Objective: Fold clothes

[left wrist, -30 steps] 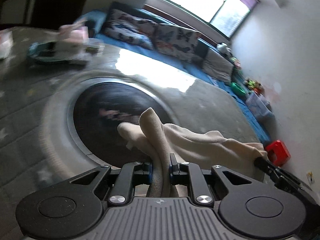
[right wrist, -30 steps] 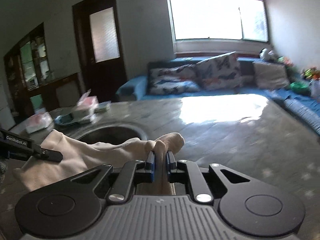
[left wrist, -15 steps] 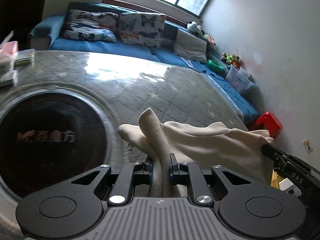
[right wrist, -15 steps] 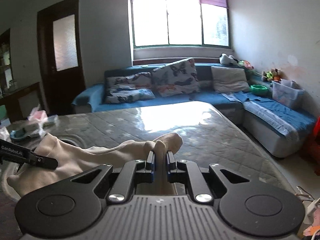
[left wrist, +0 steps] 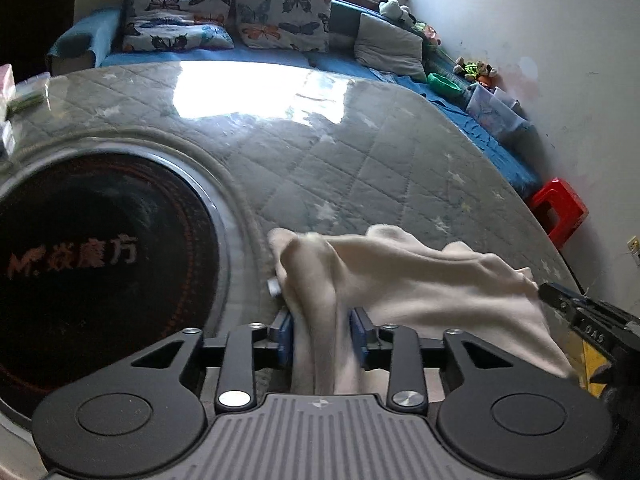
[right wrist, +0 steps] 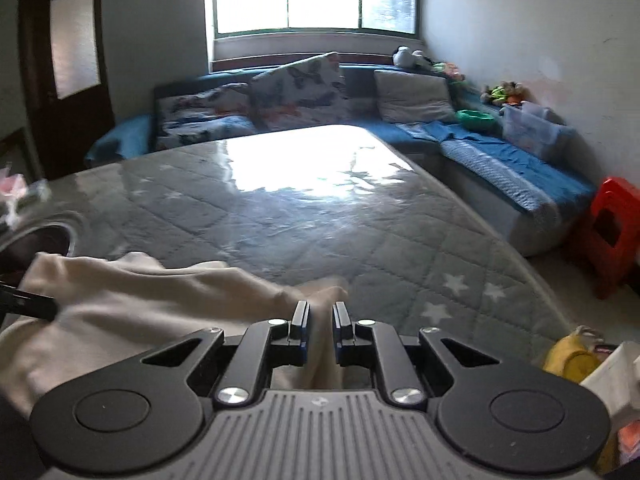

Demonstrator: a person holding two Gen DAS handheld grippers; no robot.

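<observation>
Cream cloth (left wrist: pixel 404 280), soft and bunched into folds, lies on the quilted grey bench (left wrist: pixel 360 152) in the left wrist view, a fold of it running up between the opening jaws of the left gripper (left wrist: pixel 323 330), beside a dark round disc (left wrist: pixel 100 264) printed "M." with 3 Chinese characters, while the right gripper (left wrist: pixel 560 300) at its far corner shows "DAS". In the right wrist view the same cloth (right wrist: pixel 140 300) sprawls left, 1 fold pinched by the right gripper (right wrist: pixel 320 320), jaws clamped on it.

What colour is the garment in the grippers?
Plain cream, no pattern: the garment shows best in the left wrist view.
</observation>
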